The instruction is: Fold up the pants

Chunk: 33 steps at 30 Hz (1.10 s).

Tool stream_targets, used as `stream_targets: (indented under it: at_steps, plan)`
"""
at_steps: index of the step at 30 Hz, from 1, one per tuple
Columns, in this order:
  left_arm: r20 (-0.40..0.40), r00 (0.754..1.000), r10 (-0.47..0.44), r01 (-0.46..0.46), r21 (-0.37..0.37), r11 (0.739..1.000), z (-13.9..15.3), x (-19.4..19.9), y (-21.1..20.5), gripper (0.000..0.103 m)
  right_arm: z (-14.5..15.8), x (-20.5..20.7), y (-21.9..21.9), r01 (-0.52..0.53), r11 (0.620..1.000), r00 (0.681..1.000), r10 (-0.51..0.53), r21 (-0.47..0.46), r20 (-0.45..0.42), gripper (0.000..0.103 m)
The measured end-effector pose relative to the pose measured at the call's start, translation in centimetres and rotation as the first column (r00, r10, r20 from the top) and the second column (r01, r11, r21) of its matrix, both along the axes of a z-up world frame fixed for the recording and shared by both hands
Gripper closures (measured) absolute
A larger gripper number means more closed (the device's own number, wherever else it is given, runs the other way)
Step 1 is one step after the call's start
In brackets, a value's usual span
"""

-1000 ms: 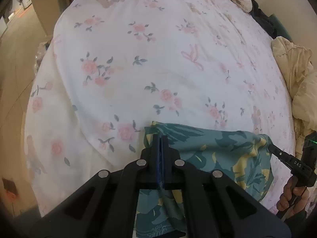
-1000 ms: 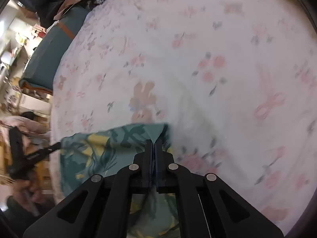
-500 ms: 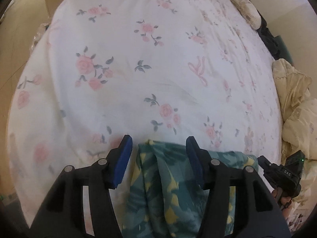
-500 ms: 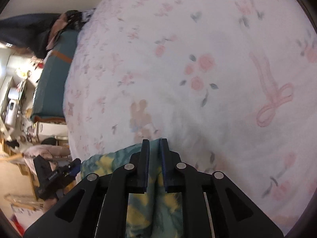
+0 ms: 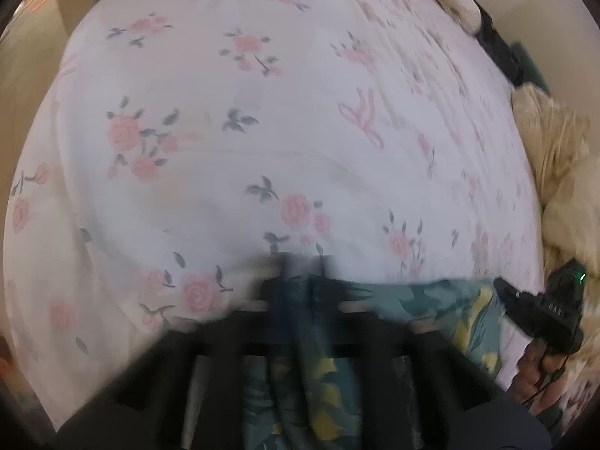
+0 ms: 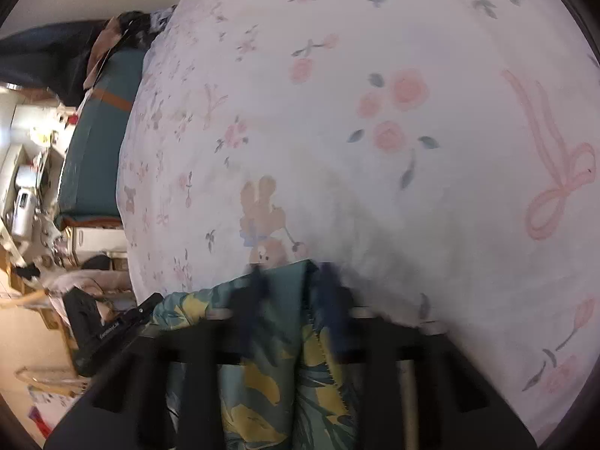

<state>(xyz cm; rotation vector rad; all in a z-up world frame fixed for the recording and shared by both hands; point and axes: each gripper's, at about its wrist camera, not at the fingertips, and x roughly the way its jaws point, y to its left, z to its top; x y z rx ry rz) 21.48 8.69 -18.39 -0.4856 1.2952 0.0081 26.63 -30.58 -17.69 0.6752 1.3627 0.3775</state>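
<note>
The teal pants with a yellow leaf print [image 5: 431, 296] lie on the flowered white bedsheet [image 5: 262, 112]. My left gripper [image 5: 302, 281] is motion-blurred, its fingers close together around a fold at the pants' left end. My right gripper [image 6: 292, 285] is partly open, its blurred fingers astride the pants' far edge [image 6: 285, 337], not clamping it. Each gripper shows in the other's view: the right one [image 5: 540, 311] at the pants' right end, the left one [image 6: 108, 326] at their left end.
Cream bedding [image 5: 555, 172] is bunched along the bed's right side. A teal bed end [image 6: 97, 138] and cluttered shelves [image 6: 26, 187] lie beyond the bed's left edge. Dark clothes [image 6: 56, 56] are piled at the far left.
My left gripper opened off the pants and is now closing again, blurred. My right gripper went from shut on the pants to partly open. Both views slid forward over the bed.
</note>
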Motion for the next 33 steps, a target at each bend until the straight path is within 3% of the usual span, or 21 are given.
stream_targets:
  at_steps: [1,5,8,11,13,17,19,21,23,26,27,29,30,31,32,33]
  plan:
    - [0.010,1.000,-0.008,0.008,0.016,1.000,0.2,0.0,-0.2,0.101,0.5,0.0,0.4,-0.021,0.999,0.999,0.022,-0.040,0.030,0.102]
    - [0.060,0.997,-0.045,0.039,0.091,0.995,1.9,-0.1,-0.6,0.102,2.7,-0.1,0.5,-0.031,0.995,0.993,0.042,-0.097,0.112,0.103]
    - [0.036,0.994,-0.107,0.100,0.170,0.980,0.9,0.4,-1.1,0.102,2.7,-0.1,0.3,-0.024,0.986,0.990,0.046,-0.166,0.133,0.103]
    - [0.057,0.998,-0.035,0.025,0.162,0.986,0.8,0.6,-0.3,0.102,1.6,0.0,1.1,-0.052,0.972,0.986,0.086,-0.231,0.142,0.103]
    - [0.081,0.997,0.019,-0.037,0.225,0.974,2.0,0.3,0.0,0.098,2.3,-0.2,0.3,-0.006,0.976,0.986,0.042,-0.216,0.161,0.096]
    - [0.164,0.986,0.014,-0.038,0.149,0.988,5.2,-2.1,-0.4,0.097,6.3,-2.3,-0.5,-0.004,0.968,0.972,0.063,-0.251,0.228,0.096]
    - [0.227,0.969,-0.094,0.072,0.105,0.992,6.9,-4.0,-3.1,0.097,9.1,-4.0,1.1,-0.088,0.974,0.947,0.147,-0.208,0.284,0.096]
    - [0.224,0.956,-0.192,0.177,0.085,0.981,6.9,-5.2,-5.9,0.097,10.6,-6.1,4.2,-0.180,0.964,0.922,0.234,-0.195,0.307,0.096]
    - [0.199,0.941,-0.275,0.268,0.061,0.961,5.4,-7.3,-8.8,0.097,9.6,-7.7,6.6,-0.242,0.950,0.921,0.288,-0.196,0.264,0.096]
    - [0.084,0.947,-0.311,0.305,0.071,0.950,2.3,-8.6,-10.4,0.097,5.6,-9.9,9.3,-0.318,0.904,0.924,0.363,-0.286,0.121,0.096]
    - [0.042,0.947,-0.319,0.313,0.103,0.944,1.6,-8.8,-10.5,0.094,4.5,-10.3,9.7,-0.337,0.872,0.919,0.387,-0.355,0.079,0.102]
    - [-0.020,0.947,-0.320,0.320,0.130,0.938,0.7,-9.1,-9.8,0.095,3.4,-10.7,8.5,-0.311,0.810,0.924,0.381,-0.497,0.043,0.103]
    - [-0.037,0.956,-0.291,0.293,0.151,0.944,1.3,-9.3,-9.0,0.095,3.3,-10.6,6.9,-0.261,0.799,0.944,0.328,-0.542,0.029,0.102]
    - [-0.051,0.965,-0.259,0.264,0.189,0.946,2.0,-9.6,-8.4,0.096,3.5,-10.6,5.8,-0.227,0.806,0.957,0.289,-0.547,0.029,0.095]
    - [-0.044,0.972,-0.230,0.234,0.196,0.952,2.8,-10.0,-7.8,0.097,4.1,-10.7,4.9,-0.200,0.823,0.965,0.260,-0.532,0.039,0.095]
    - [-0.004,0.979,-0.206,0.204,0.154,0.967,4.0,-10.5,-7.2,0.098,5.0,-11.0,4.2,-0.186,0.853,0.968,0.244,-0.488,0.057,0.095]
